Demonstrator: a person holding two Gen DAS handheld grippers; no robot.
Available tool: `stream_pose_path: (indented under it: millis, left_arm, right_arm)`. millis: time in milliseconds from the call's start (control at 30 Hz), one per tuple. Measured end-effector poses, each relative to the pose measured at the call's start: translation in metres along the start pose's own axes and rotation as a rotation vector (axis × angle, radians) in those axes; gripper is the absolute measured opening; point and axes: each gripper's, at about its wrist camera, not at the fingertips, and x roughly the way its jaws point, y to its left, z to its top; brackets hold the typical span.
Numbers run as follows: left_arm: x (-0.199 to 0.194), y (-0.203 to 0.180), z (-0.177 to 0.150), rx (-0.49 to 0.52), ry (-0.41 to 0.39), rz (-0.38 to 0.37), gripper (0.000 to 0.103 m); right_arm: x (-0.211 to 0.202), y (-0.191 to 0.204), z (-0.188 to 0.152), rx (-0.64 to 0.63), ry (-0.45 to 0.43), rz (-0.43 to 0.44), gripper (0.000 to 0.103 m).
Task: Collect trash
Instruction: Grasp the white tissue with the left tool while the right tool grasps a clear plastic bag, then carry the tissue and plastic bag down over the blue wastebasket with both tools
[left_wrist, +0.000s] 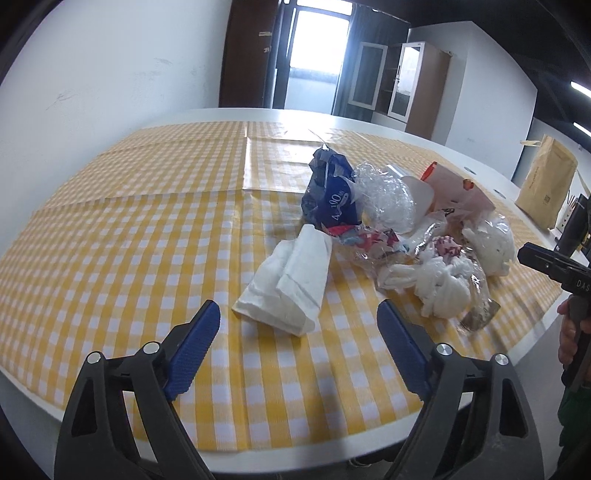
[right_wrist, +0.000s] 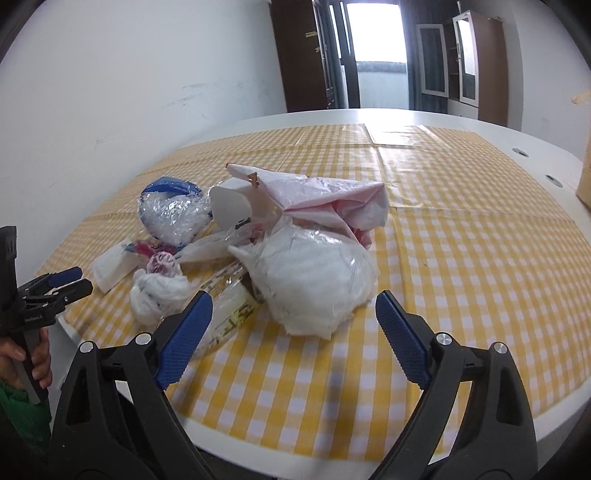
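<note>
Left wrist view, folded white tissue, crinkled plastic wrappers, glossy checked tablecloth, both hand-held grippers released, empty.

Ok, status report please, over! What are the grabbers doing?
Left gripper open, empty. Right gripper open, empty. Trash pile untouched on checked tablecloth. Nothing blocking.
</note>
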Motion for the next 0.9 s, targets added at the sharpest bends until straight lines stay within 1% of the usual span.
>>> stream_pose_path:
  millis: [33,67,100,133,200,267,300,333,367,433,500,600,767,900]
  left_arm:
    - [0.005,0.001,0.002,-0.001,0.008,0.003,0.081]
    - [0.007,0.002,0.003,-0.003,0.014,0.005,0.076]
    - [0.010,0.002,0.004,-0.004,0.021,0.005,0.073]
    - [0.013,0.002,0.005,-0.001,0.028,0.002,0.069]
    - [0.018,0.001,0.005,0.008,0.039,-0.001,0.058]
    - [0.023,0.001,0.004,0.017,0.053,0.000,0.031]
    - [0.024,0.000,0.003,0.017,0.055,0.005,0.024]
    - [0.023,0.000,0.002,0.017,0.055,0.015,0.013]
    - [0.021,0.000,0.001,0.019,0.047,0.022,0.006]
    - [0.013,-0.001,-0.002,0.009,0.023,0.004,0.005]
    - [0.005,-0.003,-0.005,0.000,0.005,-0.012,0.004]
    - [-0.008,-0.005,-0.010,-0.011,-0.030,-0.021,0.003]
    - [-0.031,-0.009,-0.016,-0.031,-0.062,-0.044,0.003]
    - [-0.050,-0.010,-0.021,-0.047,-0.096,-0.060,0.003]
  right_arm:
    - [0.003,-0.001,0.002,-0.002,0.003,-0.005,0.085]
    - [0.006,-0.002,0.004,-0.002,0.010,-0.009,0.083]
    - [0.010,-0.002,0.004,0.001,0.020,-0.007,0.080]
    - [0.014,-0.003,0.005,0.005,0.030,-0.002,0.079]
    - [0.019,-0.005,0.004,0.011,0.044,-0.001,0.075]
    - [0.022,-0.005,0.002,0.009,0.053,-0.015,0.066]
    - [0.022,-0.006,0.001,0.011,0.054,-0.021,0.055]
    - [0.022,-0.006,0.000,0.014,0.056,-0.026,0.052]
    - [0.022,-0.006,-0.001,0.013,0.058,-0.023,0.049]
    - [0.020,-0.004,-0.003,0.003,0.058,-0.031,0.043]
    - [0.018,-0.005,-0.005,0.002,0.048,-0.045,0.028]
    - [0.009,-0.005,-0.008,0.009,0.034,-0.047,0.027]
    - [-0.008,-0.002,-0.016,0.006,0.014,-0.051,0.024]
    - [-0.028,0.003,-0.027,0.009,-0.013,-0.043,0.022]
